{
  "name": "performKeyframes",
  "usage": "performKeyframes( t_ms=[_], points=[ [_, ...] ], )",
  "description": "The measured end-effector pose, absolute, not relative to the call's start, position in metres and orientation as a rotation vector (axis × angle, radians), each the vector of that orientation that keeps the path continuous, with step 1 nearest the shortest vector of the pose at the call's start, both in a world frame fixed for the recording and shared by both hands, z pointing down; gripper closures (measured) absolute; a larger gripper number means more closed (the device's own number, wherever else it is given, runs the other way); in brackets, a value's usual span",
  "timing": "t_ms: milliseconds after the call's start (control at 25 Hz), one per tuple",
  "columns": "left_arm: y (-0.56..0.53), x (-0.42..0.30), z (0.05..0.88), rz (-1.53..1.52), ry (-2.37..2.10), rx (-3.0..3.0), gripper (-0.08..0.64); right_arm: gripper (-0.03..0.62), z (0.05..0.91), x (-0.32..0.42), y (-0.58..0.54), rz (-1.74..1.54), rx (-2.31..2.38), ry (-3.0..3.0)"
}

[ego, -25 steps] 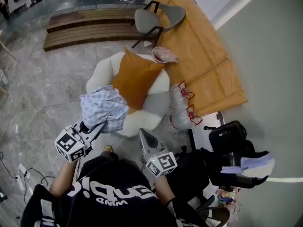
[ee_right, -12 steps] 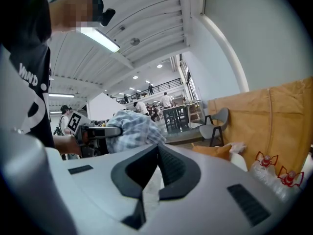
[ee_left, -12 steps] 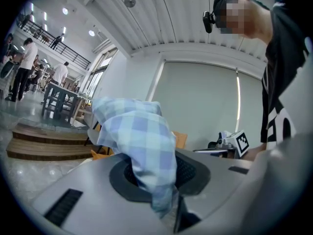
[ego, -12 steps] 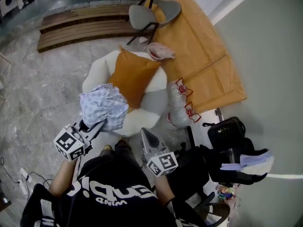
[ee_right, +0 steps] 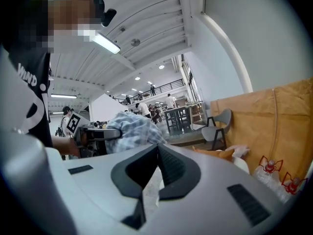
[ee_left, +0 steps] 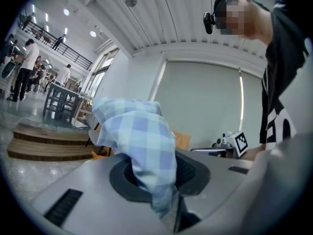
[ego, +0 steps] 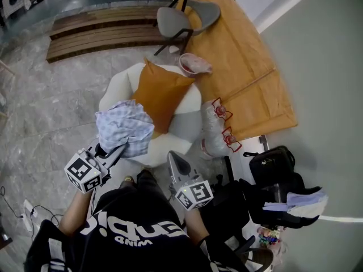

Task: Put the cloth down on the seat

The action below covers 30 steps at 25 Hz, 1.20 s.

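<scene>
— Cloth still not down, is it?

— Not yet. The left tool has a fold of it pinched, jaws closed on the blue check fabric, and the rest is bunched up above them. It sits over the near left edge of the round white seat, just beside the orange cushion propped there. From above I can't tell whether any of it touches the seat.

— Anything different from a second ago?

— Hardly. The person has shuffled a touch, so the seat lies a little differently below them. The bundle is over the same edge, in the same shape, and the grip has not slackened. No lowering worth the name.

— And the other hand?

— The right tool is pressed together on nothing. It is held low in front of the person and points at the seat's near side, apart from the cloth.

— So where does that leave things?

— To my eye the carrying is finished and the putting down hasn't begun. The bundle still has to go down onto the bare white part in front of the cushion, and then the jaws have to part. It's close to the rim, so if it were let go there, some of it might slide off to the floor.
</scene>
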<state>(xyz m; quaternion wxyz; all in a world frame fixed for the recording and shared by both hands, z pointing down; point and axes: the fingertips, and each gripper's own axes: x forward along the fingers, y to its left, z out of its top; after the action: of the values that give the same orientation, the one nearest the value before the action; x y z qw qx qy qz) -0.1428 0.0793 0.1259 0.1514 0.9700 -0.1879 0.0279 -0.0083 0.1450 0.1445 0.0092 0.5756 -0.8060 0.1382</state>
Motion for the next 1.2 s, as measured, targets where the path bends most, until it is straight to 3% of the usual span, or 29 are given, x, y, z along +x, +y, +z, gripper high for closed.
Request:
performKeyframes(
  t_ms=[160, 640, 1200],
  points=[
    [0.084, -0.144, 0.114, 0.091, -0.553, 2.775, 0.476, 0.572, 0.143, -0.011, 0.149, 0.422, 1.794, -2.512],
    [0.000, -0.048, 0.110, 0.124, -0.564, 2.765, 0.476, 0.572, 0.144, 0.083, 0.067, 0.481, 1.780, -2.528],
    [-0.022, -0.039, 0.093, 0.100, -0.700, 2.784, 0.476, 0.572, 0.151, 0.102, 0.035, 0.471, 1.712, -2.614]
  ],
)
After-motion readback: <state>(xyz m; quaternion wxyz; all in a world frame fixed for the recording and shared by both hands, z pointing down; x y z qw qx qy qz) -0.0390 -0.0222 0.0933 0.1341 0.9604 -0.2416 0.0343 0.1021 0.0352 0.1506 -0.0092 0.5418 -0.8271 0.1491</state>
